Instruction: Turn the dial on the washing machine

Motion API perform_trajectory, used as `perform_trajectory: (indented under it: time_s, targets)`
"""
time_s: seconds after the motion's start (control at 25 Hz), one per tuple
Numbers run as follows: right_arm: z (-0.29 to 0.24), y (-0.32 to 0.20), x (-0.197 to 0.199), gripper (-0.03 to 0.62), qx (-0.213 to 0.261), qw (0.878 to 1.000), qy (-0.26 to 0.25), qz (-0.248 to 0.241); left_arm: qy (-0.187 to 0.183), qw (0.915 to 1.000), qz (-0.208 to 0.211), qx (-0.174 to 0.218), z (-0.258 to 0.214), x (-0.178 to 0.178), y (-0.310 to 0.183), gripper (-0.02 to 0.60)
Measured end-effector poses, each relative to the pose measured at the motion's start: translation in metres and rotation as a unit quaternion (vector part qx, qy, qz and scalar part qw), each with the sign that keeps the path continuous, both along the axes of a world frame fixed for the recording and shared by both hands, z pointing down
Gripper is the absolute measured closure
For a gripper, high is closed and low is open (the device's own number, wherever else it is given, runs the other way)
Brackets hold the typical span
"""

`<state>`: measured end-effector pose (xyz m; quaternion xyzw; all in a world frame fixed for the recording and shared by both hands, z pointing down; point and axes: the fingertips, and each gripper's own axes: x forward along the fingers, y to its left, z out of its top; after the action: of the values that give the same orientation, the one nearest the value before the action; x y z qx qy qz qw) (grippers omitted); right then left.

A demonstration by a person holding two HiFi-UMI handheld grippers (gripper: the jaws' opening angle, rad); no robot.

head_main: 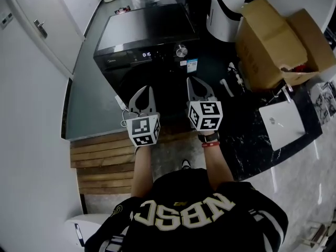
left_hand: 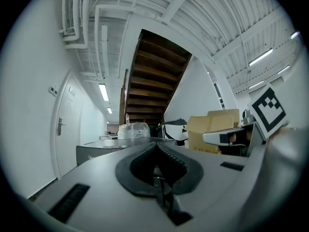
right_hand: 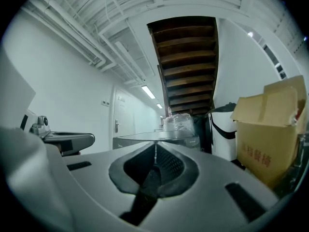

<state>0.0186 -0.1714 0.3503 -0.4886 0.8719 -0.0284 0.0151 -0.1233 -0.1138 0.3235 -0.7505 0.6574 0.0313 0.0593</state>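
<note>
A black washing machine (head_main: 142, 35) stands ahead of me, with a silver dial (head_main: 181, 50) on its front panel beside a lit display (head_main: 146, 54). My left gripper (head_main: 143, 92) is held low in front of the machine's door, jaws shut and empty. My right gripper (head_main: 192, 83) hangs just below the panel, a short way under the dial, also shut with nothing in it. In the left gripper view the machine's top (left_hand: 104, 144) shows beyond the closed jaws. The right gripper view shows the machine (right_hand: 154, 139) past its closed jaws.
Open cardboard boxes (head_main: 278, 41) sit to the right, next to a white and black appliance (head_main: 228, 9). A white door (head_main: 42, 25) is at the left. Wooden steps (head_main: 102, 156) lie under the person's arms. A white box (head_main: 281, 121) lies on the dark floor at right.
</note>
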Motion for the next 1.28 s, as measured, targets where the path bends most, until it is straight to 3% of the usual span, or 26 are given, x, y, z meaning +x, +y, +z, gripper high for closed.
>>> perform_trajectory:
  time_s: [0.36,0.76,0.92,1.28]
  targets:
    - [0.022,-0.061,-0.007,0.586,-0.007,0.999,0.024,-0.033,0.010,0.9997,-0.015,-0.015,0.024,0.004,-0.057,0.570]
    - [0.036,-0.126,-0.022,0.583,-0.006,0.998,0.060,-0.016,0.020,0.9992,0.012,-0.033,0.041,0.000,-0.117,0.569]
    - [0.037,-0.154,-0.030,0.560,0.003,0.997,0.077,-0.006,0.021,0.9989,0.023,-0.035,0.045,-0.007,-0.139,0.569]
    - [0.038,-0.200,-0.051,0.465,0.032,0.984,0.177,-0.013,0.022,0.9975,0.047,-0.048,0.058,-0.017,-0.174,0.569]
